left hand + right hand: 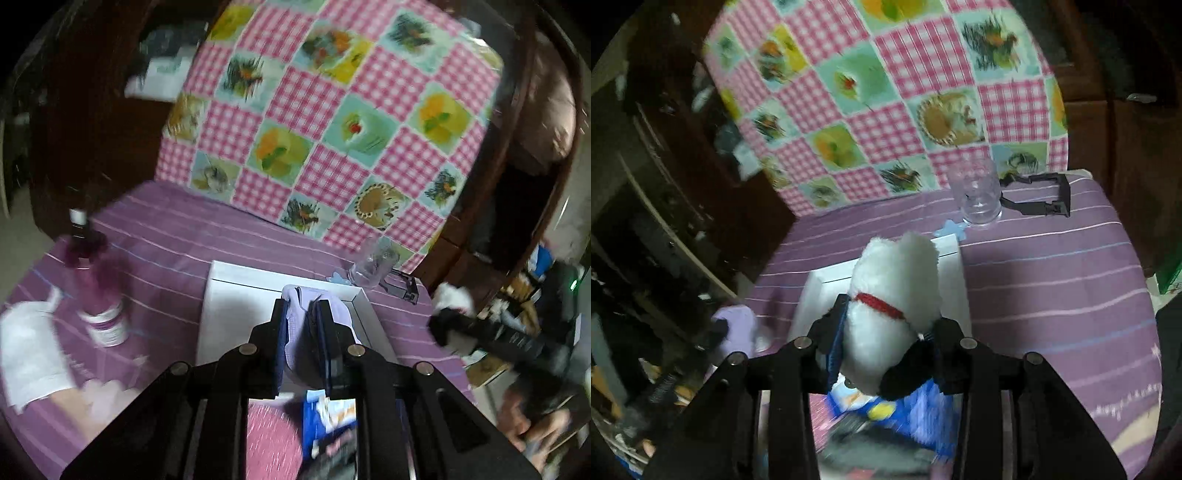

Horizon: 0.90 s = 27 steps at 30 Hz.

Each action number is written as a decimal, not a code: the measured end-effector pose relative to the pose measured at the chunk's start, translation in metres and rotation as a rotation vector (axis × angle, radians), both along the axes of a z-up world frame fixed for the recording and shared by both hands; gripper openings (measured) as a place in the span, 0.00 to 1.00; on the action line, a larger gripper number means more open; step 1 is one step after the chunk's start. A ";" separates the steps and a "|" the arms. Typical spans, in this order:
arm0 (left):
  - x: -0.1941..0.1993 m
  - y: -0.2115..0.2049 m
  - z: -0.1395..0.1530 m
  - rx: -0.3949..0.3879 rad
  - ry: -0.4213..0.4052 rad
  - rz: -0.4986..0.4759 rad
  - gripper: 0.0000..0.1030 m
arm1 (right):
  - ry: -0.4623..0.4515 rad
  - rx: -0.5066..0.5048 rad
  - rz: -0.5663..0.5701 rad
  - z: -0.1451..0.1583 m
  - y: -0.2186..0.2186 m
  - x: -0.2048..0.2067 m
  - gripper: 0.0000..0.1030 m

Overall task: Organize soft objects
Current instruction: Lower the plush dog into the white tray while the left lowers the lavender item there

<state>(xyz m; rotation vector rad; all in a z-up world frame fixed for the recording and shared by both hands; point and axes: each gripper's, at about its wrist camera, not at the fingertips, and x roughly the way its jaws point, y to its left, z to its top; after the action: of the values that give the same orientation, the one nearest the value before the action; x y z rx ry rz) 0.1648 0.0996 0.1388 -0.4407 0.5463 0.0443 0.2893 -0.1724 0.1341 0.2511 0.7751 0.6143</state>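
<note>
My left gripper point(302, 314) pinches a lavender cloth point(301, 334) between narrow fingers, above the white box point(236, 295). My right gripper point(890, 325) clamps a white plush toy point(897, 295) with a red collar, over the same box point(951, 284). Beyond stand a clear glass point(979, 199) and a purple bottle point(94, 280) on the striped purple cloth point(1052, 277).
</note>
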 end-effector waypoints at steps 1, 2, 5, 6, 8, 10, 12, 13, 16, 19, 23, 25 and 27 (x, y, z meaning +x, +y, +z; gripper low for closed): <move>0.012 0.009 -0.007 -0.058 0.011 0.005 0.13 | 0.010 -0.014 0.006 -0.011 0.006 0.013 0.39; 0.021 0.016 -0.013 -0.094 0.027 0.009 0.13 | 0.021 -0.026 0.011 -0.020 0.009 0.020 0.39; 0.032 0.026 -0.035 -0.133 0.066 0.000 0.13 | 0.041 -0.044 0.021 -0.043 0.011 0.029 0.39; 0.039 0.027 -0.044 -0.123 0.104 -0.003 0.13 | 0.044 -0.046 0.026 -0.050 0.011 0.029 0.39; 0.045 0.028 -0.054 -0.130 0.143 -0.005 0.13 | 0.084 -0.048 0.034 -0.062 0.011 0.031 0.39; 0.051 0.027 -0.065 -0.148 0.165 -0.042 0.13 | 0.085 -0.046 0.053 -0.067 0.013 0.031 0.39; 0.054 0.021 -0.073 -0.126 0.191 -0.068 0.14 | 0.072 -0.073 0.069 -0.070 0.018 0.029 0.39; 0.056 0.019 -0.078 -0.116 0.208 -0.076 0.14 | 0.070 -0.080 0.073 -0.071 0.020 0.029 0.39; 0.060 0.020 -0.096 -0.146 0.285 -0.073 0.14 | 0.081 -0.090 0.075 -0.079 0.025 0.030 0.40; 0.060 0.015 -0.103 -0.077 0.302 -0.060 0.13 | 0.120 -0.087 0.057 -0.088 0.022 0.035 0.42; 0.061 0.006 -0.105 -0.056 0.321 -0.069 0.14 | 0.146 -0.066 0.037 -0.089 0.017 0.039 0.44; 0.061 0.004 -0.106 -0.021 0.324 -0.062 0.14 | 0.163 -0.088 0.045 -0.088 0.017 0.040 0.45; 0.062 0.003 -0.105 -0.010 0.327 -0.067 0.15 | 0.178 -0.112 0.055 -0.087 0.017 0.039 0.45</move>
<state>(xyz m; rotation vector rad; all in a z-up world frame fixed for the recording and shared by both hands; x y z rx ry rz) 0.2269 0.1025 0.0334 -0.4273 0.8827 0.0494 0.3285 -0.1554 0.0471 0.1831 0.9879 0.6038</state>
